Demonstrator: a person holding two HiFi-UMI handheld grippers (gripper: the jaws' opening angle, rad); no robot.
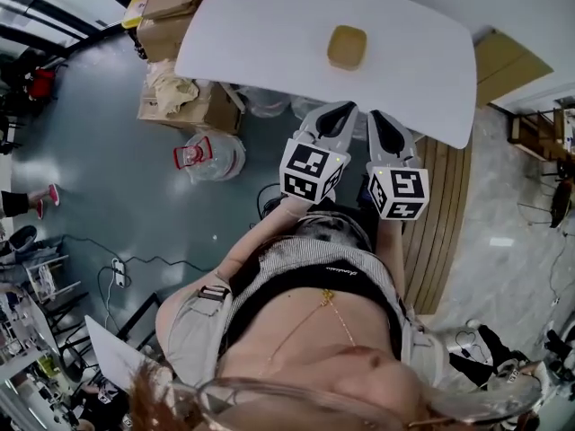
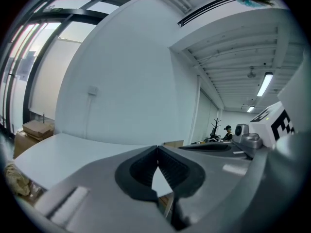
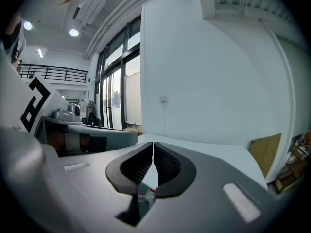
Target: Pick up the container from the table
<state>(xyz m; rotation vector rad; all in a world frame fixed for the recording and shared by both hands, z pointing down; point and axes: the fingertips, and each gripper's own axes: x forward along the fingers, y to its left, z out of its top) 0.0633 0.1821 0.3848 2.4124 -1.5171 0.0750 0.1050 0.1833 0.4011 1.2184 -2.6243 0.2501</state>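
Observation:
A small tan, square container (image 1: 347,47) with rounded corners sits on the white table (image 1: 269,34), toward its far middle. Both grippers hover side by side at the table's near edge, short of the container. My left gripper (image 1: 346,109) points up toward the table with its tips together; in the left gripper view its jaws (image 2: 157,148) meet with nothing between them. My right gripper (image 1: 377,115) is likewise shut and empty, its tips (image 3: 153,144) touching. Neither gripper view shows the container.
Cardboard boxes (image 1: 171,12) and crumpled paper (image 1: 171,92) lie on the floor left of the table, with a clear water jug (image 1: 211,157) nearby. Wooden boards (image 1: 508,61) lean at the right. A cable and power strip (image 1: 119,272) lie on the floor.

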